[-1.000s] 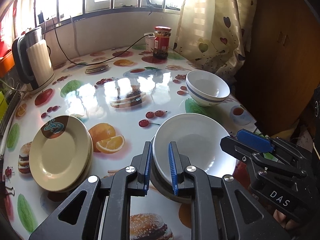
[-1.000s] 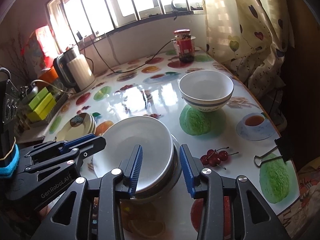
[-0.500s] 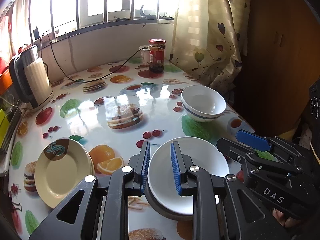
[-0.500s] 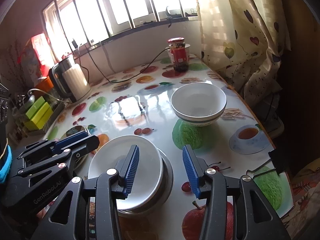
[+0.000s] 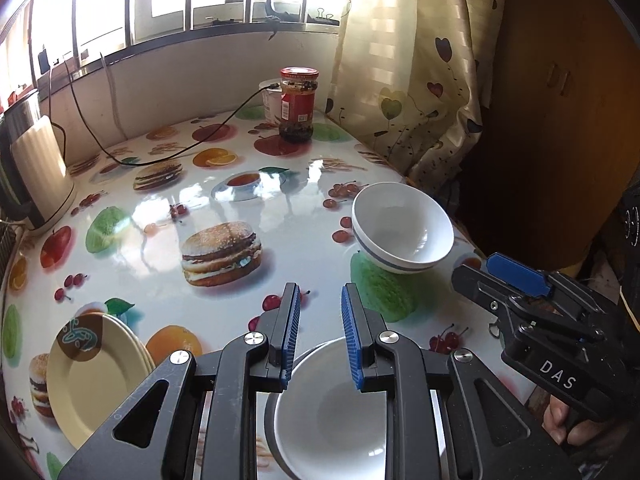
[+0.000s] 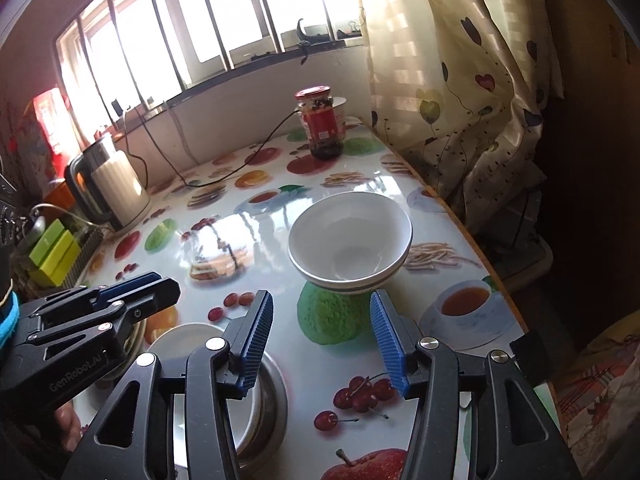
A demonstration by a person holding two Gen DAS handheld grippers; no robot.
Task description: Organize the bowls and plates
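White shallow plate (image 5: 332, 412) sits on a grey metal dish (image 6: 272, 396) directly below the left gripper (image 5: 316, 336), whose blue-padded jaws stand slightly apart with nothing between them. The right gripper (image 6: 320, 340) has just been opening and its jaws gape empty. Just ahead of it, a white ceramic bowl with a grey band (image 6: 350, 238) rests on the glossy fruit-printed table (image 6: 224, 216), while stacked cream plates (image 5: 92, 376) lie to the left gripper's left.

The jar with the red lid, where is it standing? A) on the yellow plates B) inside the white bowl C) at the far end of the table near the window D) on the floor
C: the jar stands at the far table end below the window.
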